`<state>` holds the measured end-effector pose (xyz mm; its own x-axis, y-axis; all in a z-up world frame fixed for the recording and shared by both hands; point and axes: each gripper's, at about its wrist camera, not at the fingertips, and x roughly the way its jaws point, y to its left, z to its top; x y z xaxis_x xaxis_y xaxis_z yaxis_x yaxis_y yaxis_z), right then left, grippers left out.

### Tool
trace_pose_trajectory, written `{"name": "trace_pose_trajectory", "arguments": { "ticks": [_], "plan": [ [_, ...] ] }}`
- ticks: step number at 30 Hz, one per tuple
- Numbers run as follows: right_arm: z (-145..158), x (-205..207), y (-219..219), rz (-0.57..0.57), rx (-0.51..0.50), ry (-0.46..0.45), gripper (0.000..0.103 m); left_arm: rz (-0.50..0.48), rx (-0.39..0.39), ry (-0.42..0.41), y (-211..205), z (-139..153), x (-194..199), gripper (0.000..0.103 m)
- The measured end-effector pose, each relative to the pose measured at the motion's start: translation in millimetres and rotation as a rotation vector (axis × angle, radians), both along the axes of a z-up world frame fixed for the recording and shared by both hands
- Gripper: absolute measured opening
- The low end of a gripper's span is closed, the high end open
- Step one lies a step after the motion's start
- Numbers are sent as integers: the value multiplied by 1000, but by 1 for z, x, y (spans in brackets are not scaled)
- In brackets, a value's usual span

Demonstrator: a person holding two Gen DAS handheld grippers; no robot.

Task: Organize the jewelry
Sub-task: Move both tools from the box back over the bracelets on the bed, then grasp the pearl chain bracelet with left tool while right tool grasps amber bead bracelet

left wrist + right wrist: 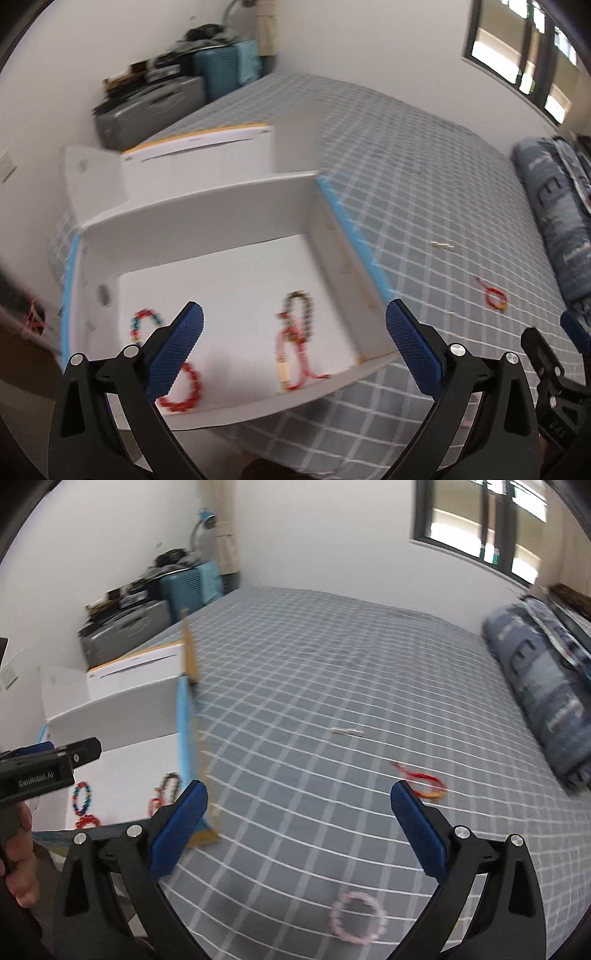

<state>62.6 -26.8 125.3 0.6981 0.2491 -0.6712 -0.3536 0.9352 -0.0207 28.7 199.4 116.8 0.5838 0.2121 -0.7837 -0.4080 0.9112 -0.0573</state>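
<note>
A white open box (236,214) with blue-taped edges lies on the checked bed. Inside it are a red bead bracelet (184,391), a multicoloured one (146,321), and a brown bead bracelet (301,314) with a pink-red strand (295,362). My left gripper (293,343) hangs above the box, open and empty. On the bed lie a red cord bracelet (424,784), a small metal clip (347,732) and a pink bead bracelet (356,917). My right gripper (299,823) is open and empty above the bed, the pink bracelet below it.
A rolled blue quilt (546,686) lies along the bed's right side. Suitcases (151,107) and clutter stand by the far wall left of the bed. A window (480,520) is at upper right. A hand (18,849) holds the left gripper's handle.
</note>
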Motion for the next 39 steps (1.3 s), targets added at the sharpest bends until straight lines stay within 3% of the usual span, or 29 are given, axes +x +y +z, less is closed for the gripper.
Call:
{"name": "trace_pose_trajectory", "arguments": {
  "ticks": [8,17,27,31,39],
  "plan": [
    [-9,-1,-90,-143,-6,-16,95,-153,9,-10,-72,-2,54,97],
    [-61,-14,-155,-245,-16,32,95,-267,-22,36,-132,-39,126,97],
    [-139,-17,-183,-278,-75,108,95,-317,-49,120,-167,-103,222,97],
    [-164,-13,-190,-272,-38,155,95,-308,-21,142,-172,-125,252,97],
    [-193,-9,-197,-246,-15,203,95,-296,21,156,-169,-157,299,97]
  ]
}}
